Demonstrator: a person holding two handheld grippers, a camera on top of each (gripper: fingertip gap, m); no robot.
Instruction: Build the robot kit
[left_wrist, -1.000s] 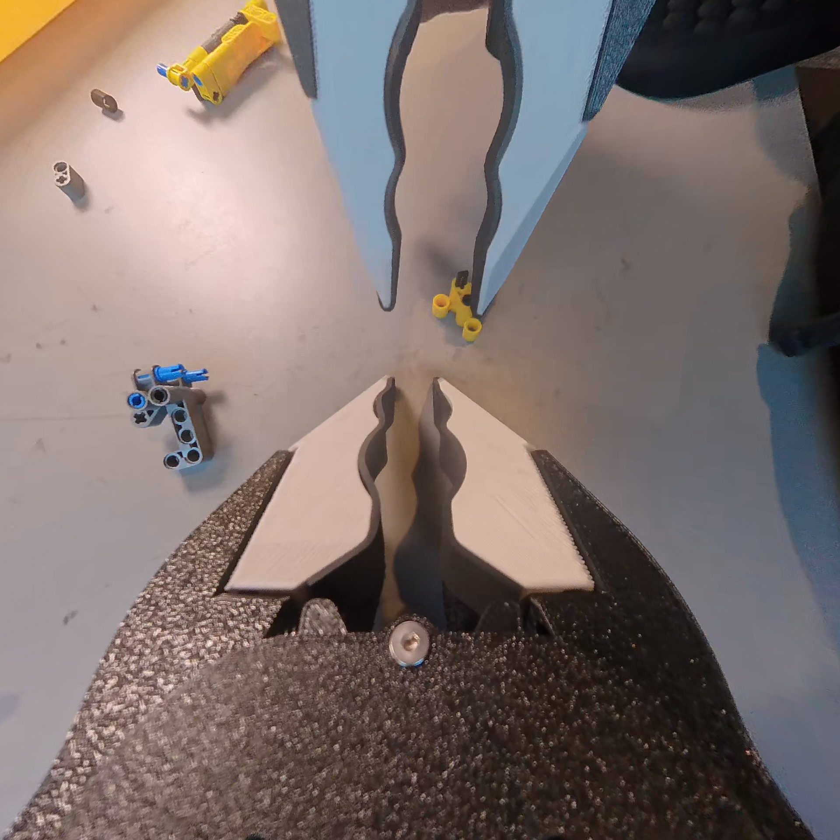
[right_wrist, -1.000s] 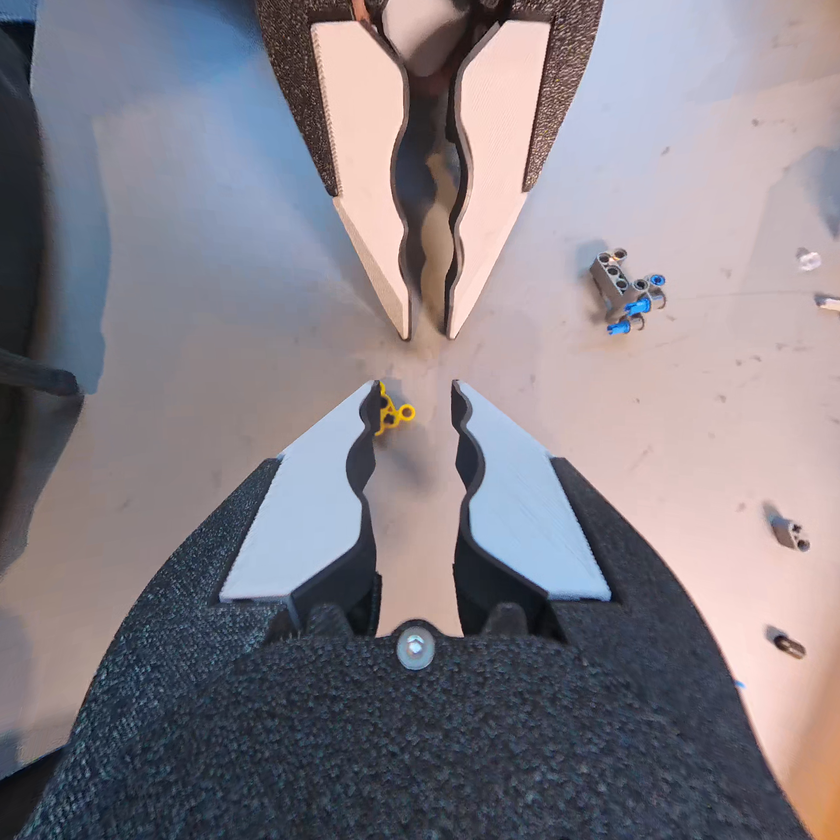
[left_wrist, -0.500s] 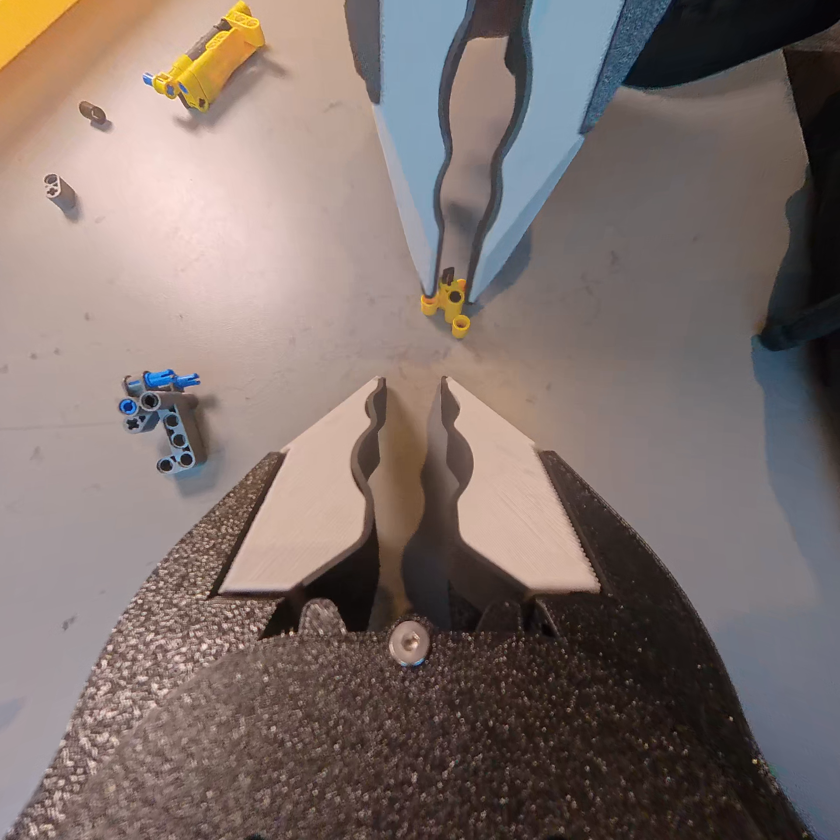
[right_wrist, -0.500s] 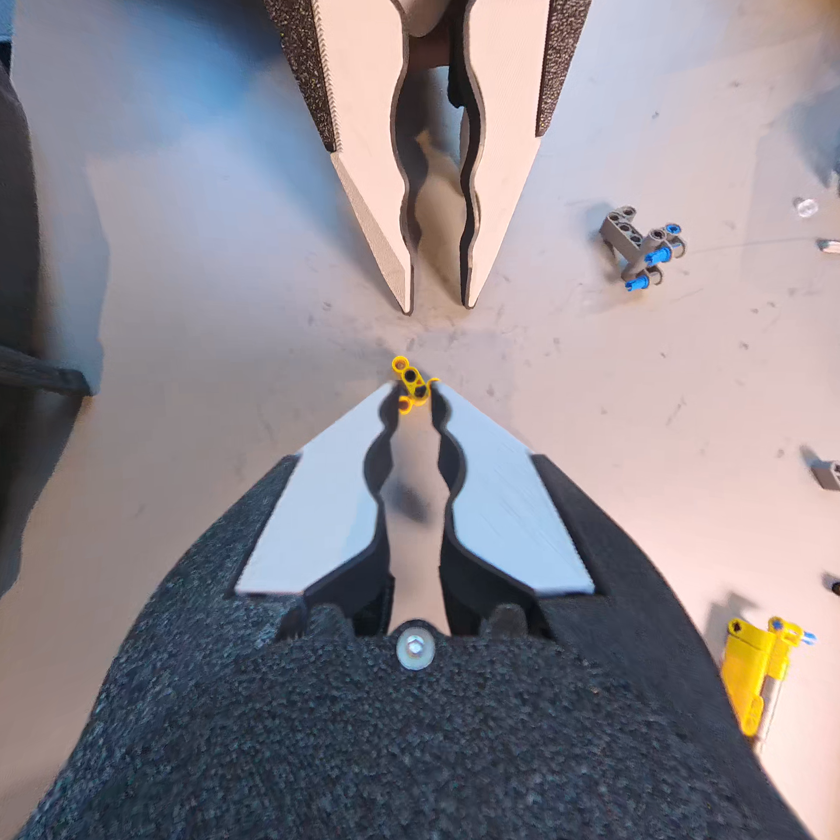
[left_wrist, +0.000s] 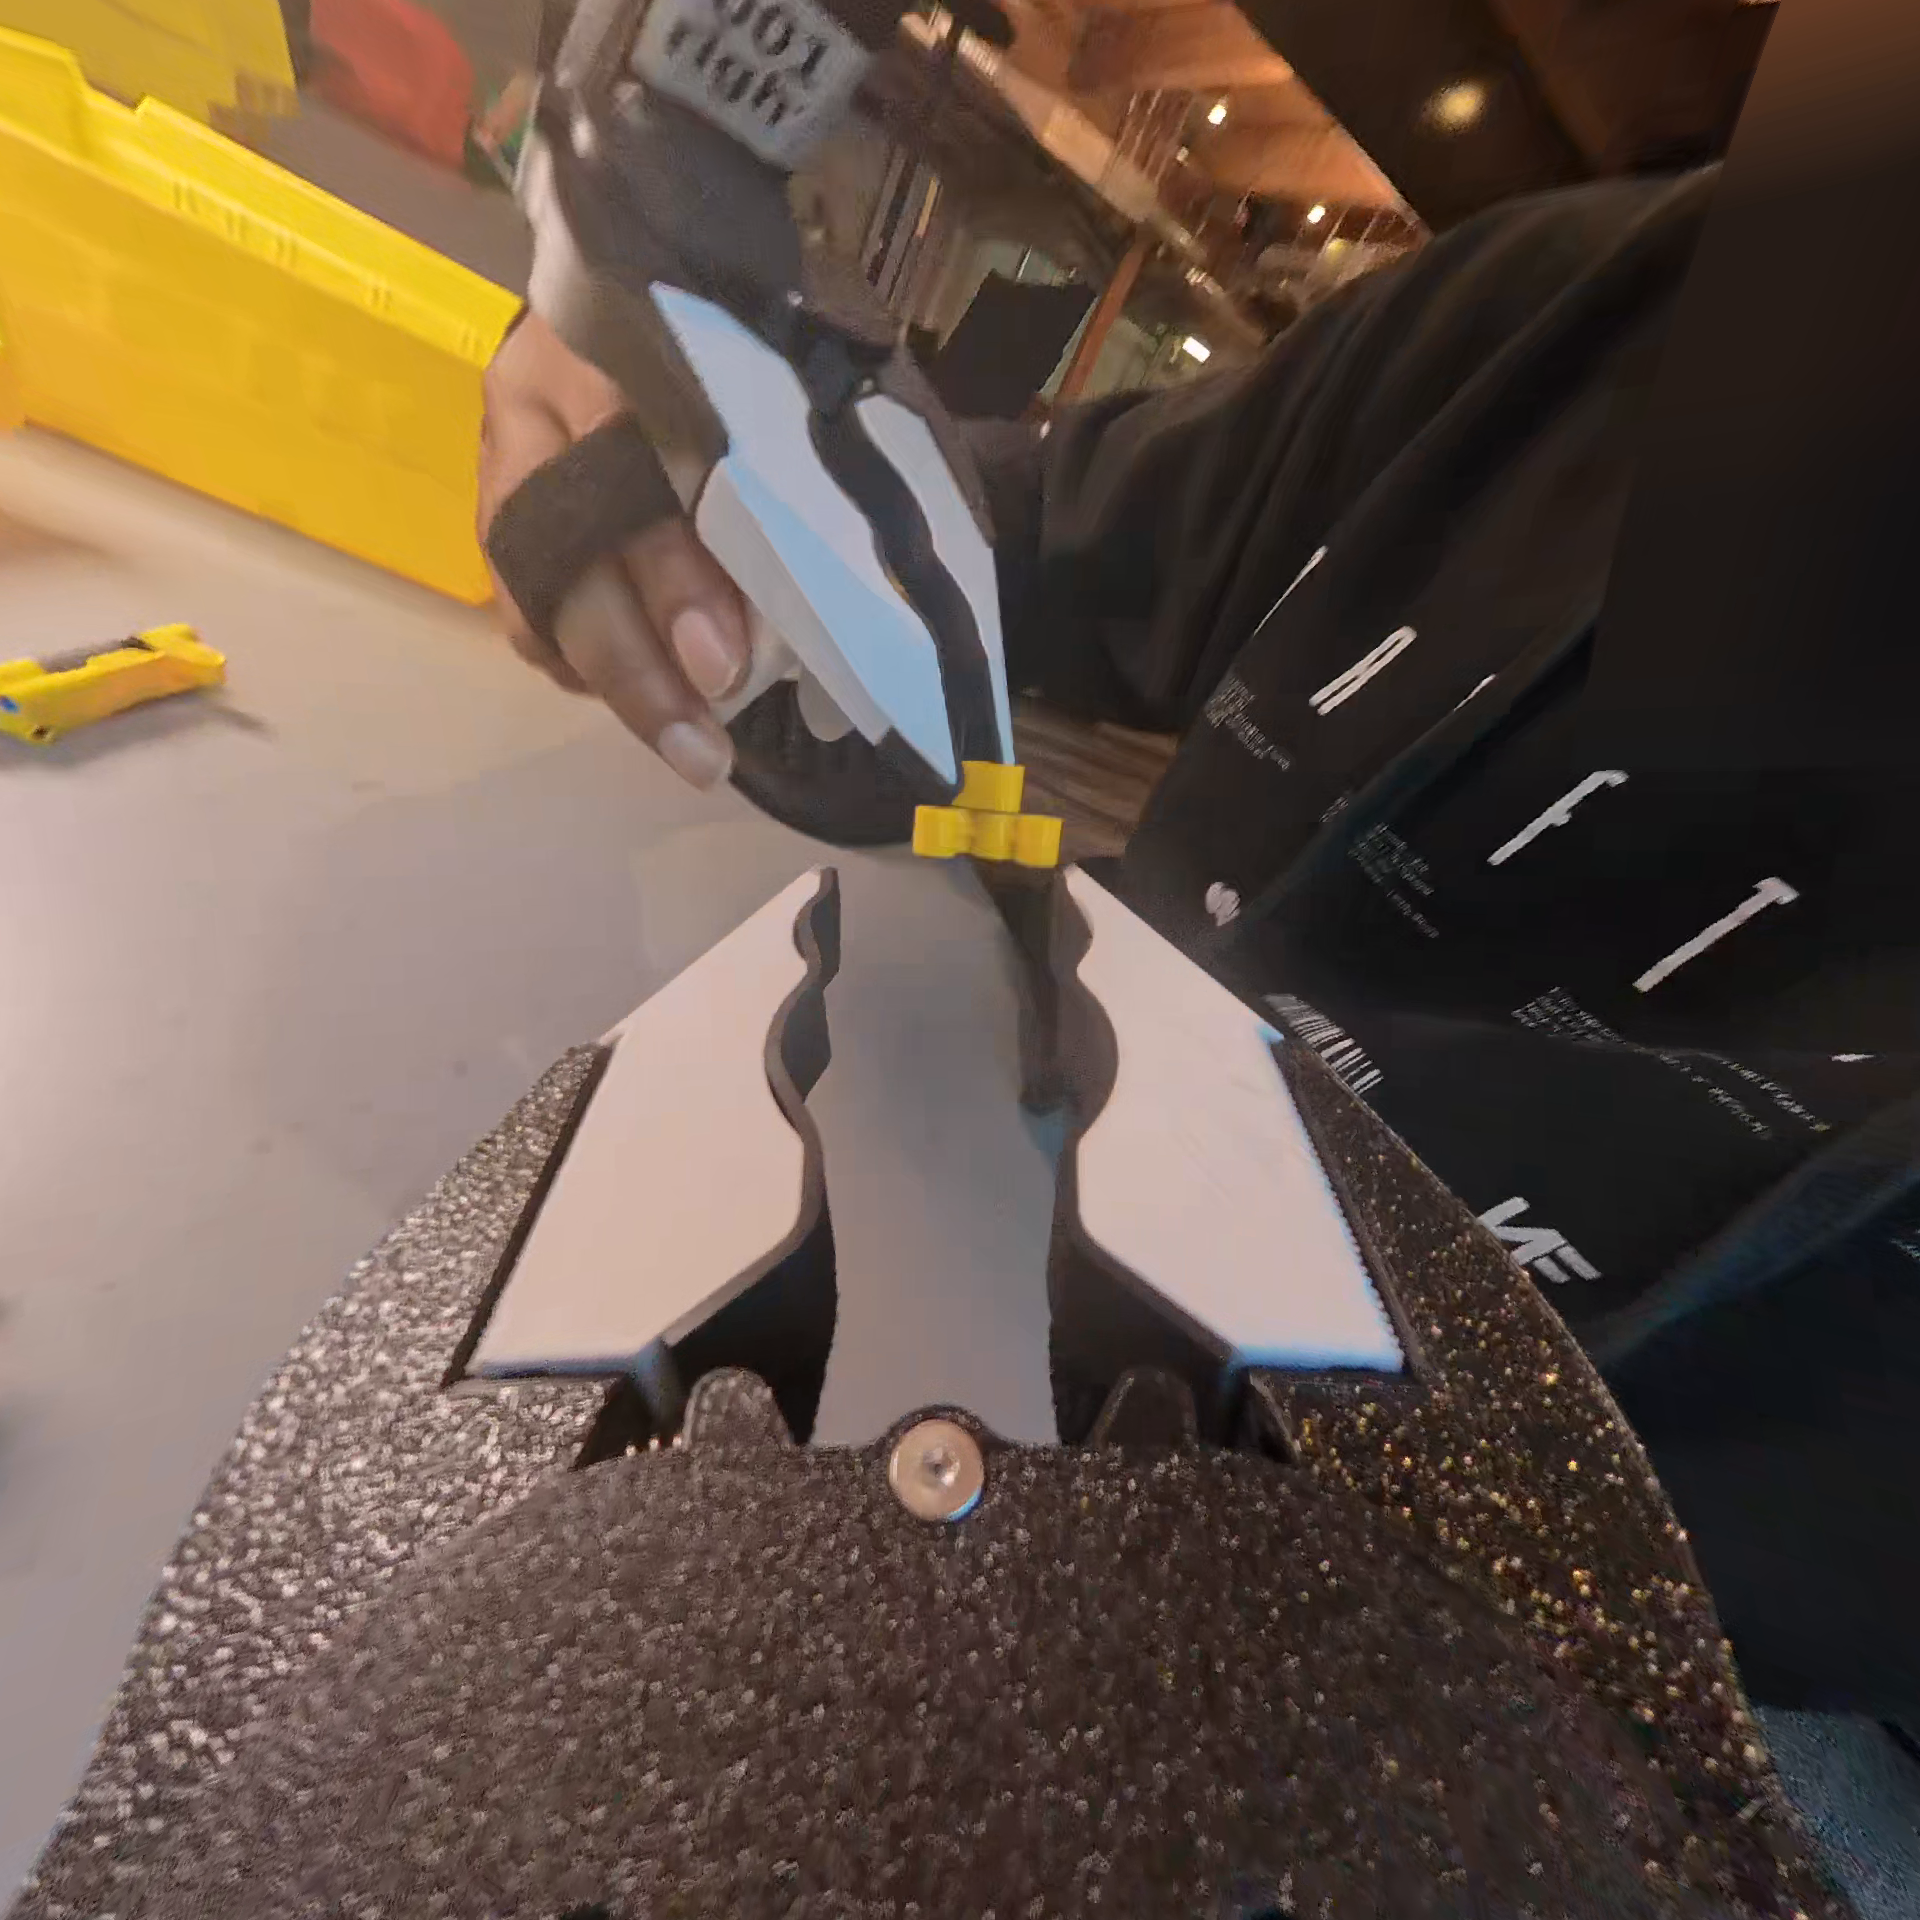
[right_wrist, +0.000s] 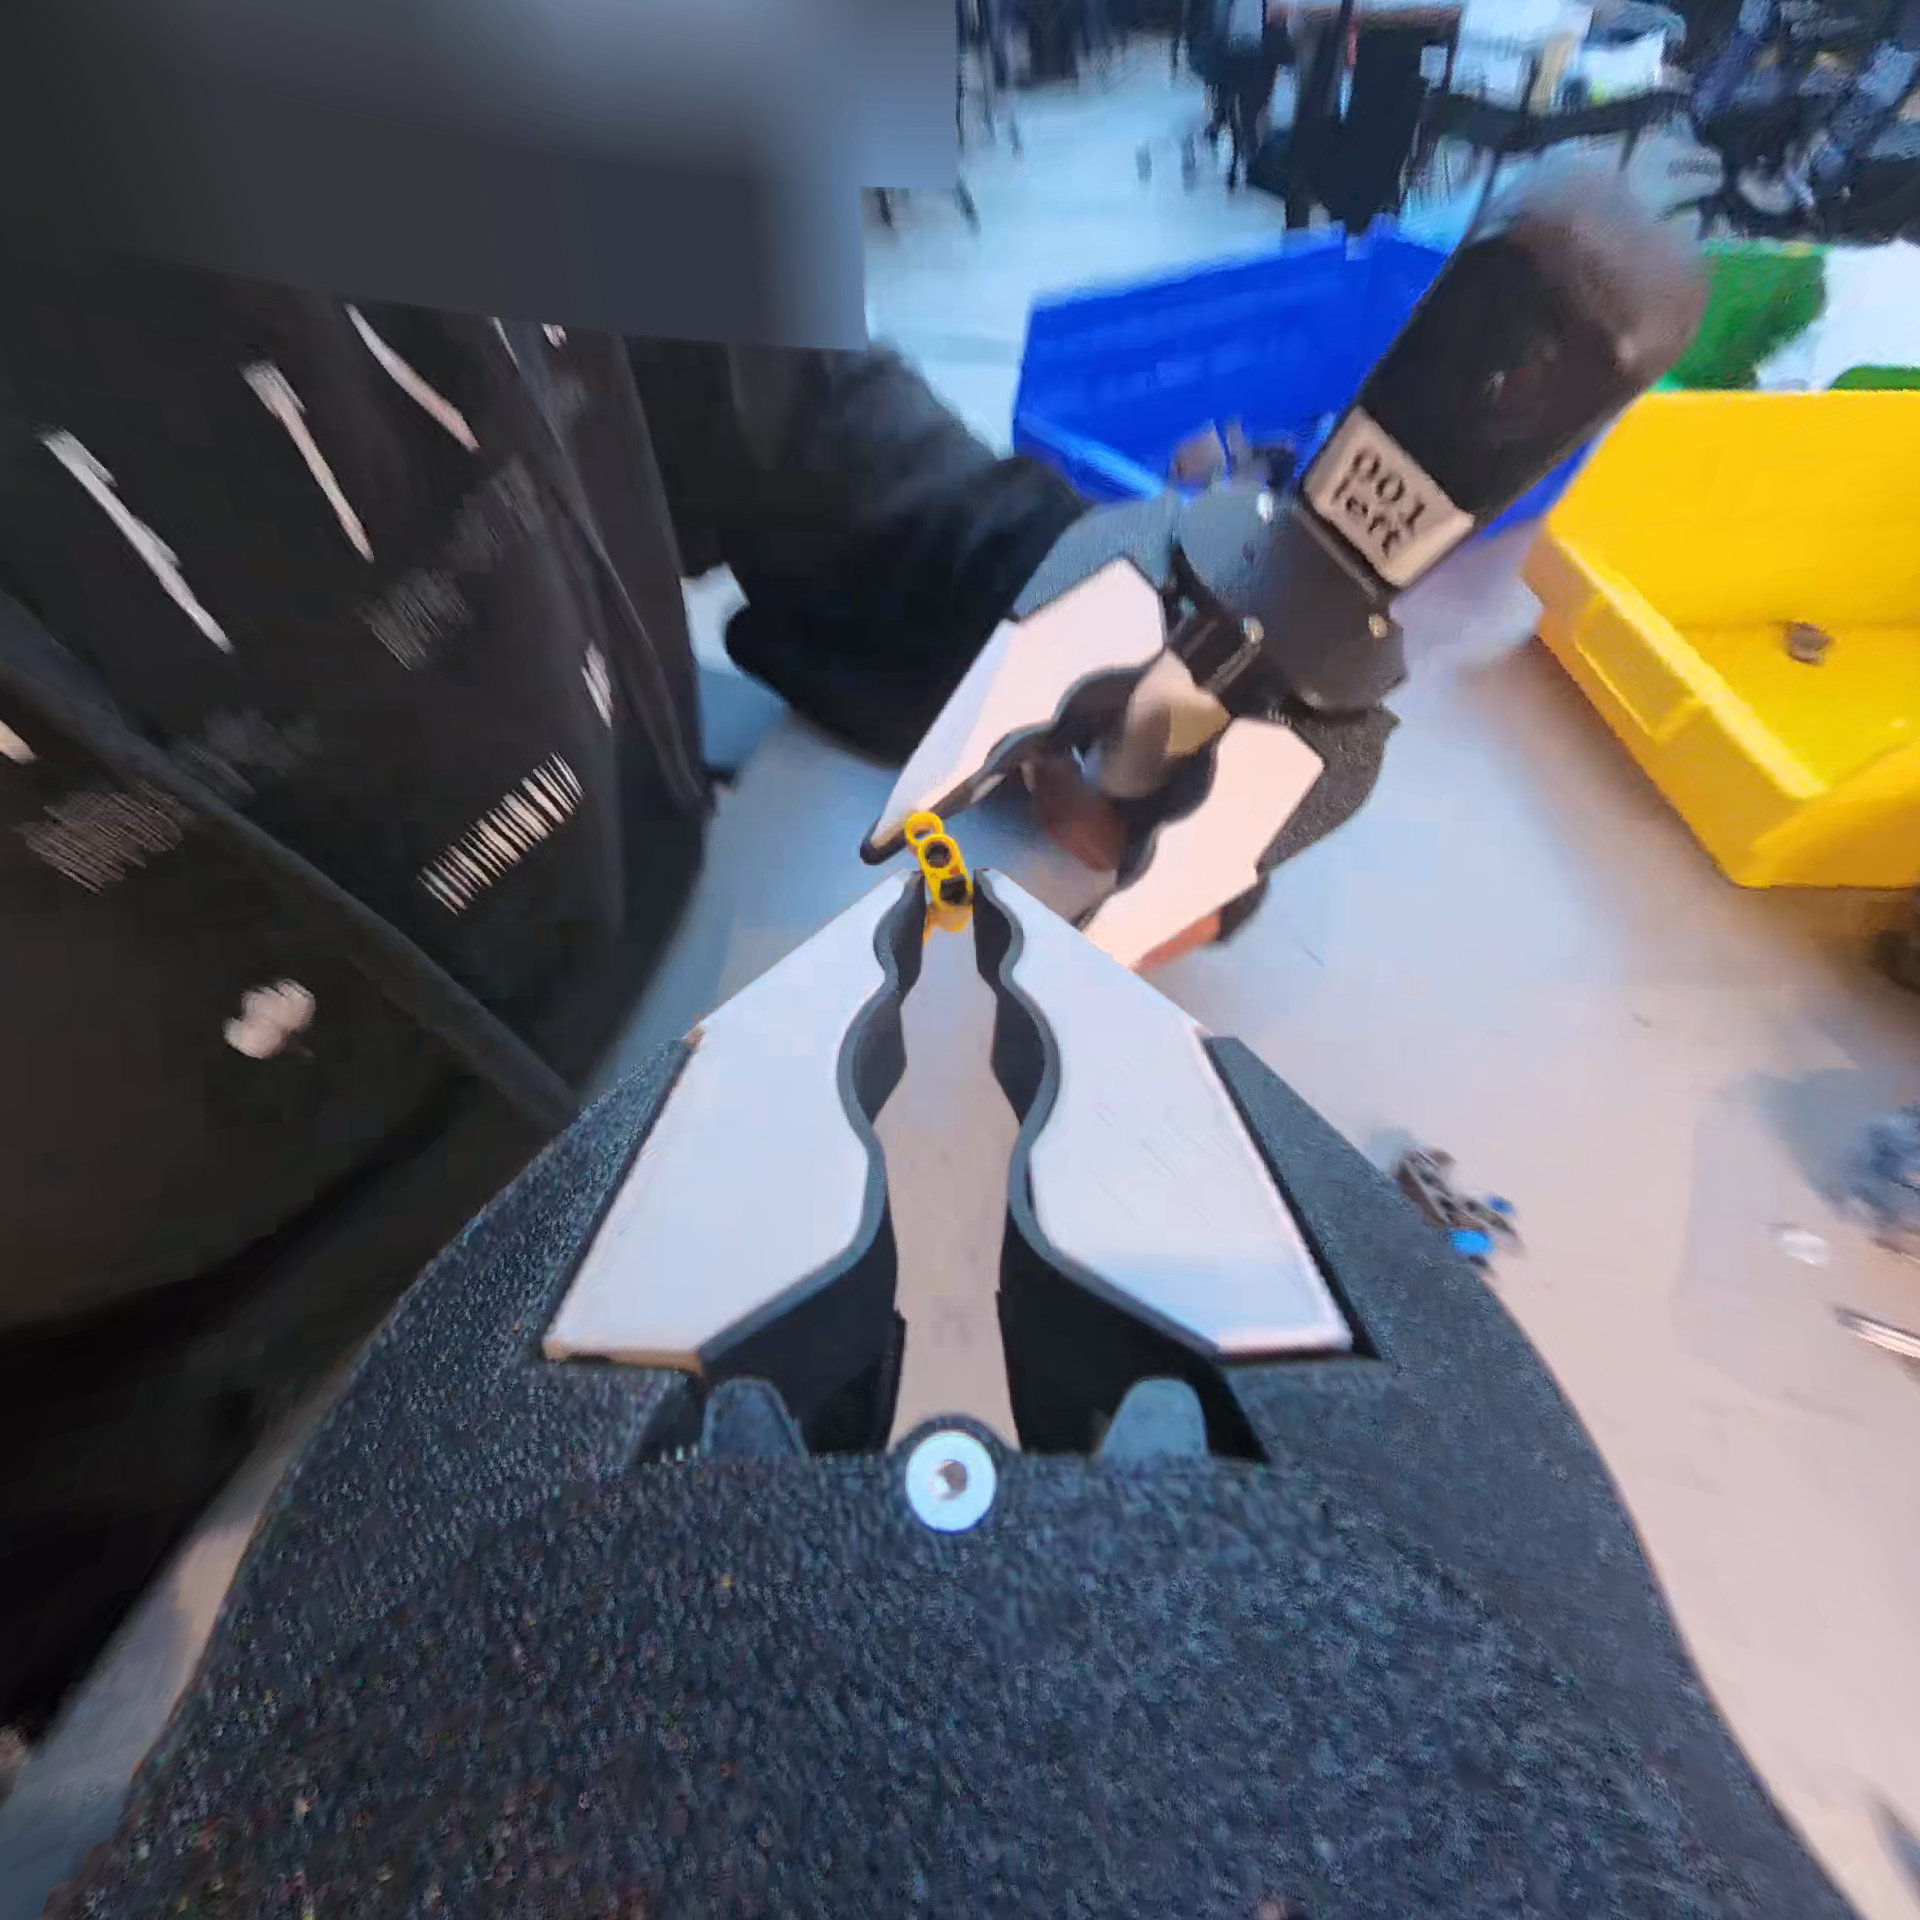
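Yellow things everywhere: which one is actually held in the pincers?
The small yellow connector, pinched at the right gripper tips; the yellow bin sits on the table.

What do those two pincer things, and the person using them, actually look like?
Each gripper, left and right, has a speckled black grainy body, a silver screw and two pale grey wedge fingers with wavy black inner pads. A labelled black block tops each. The person wears a black printed top and a black finger strap.
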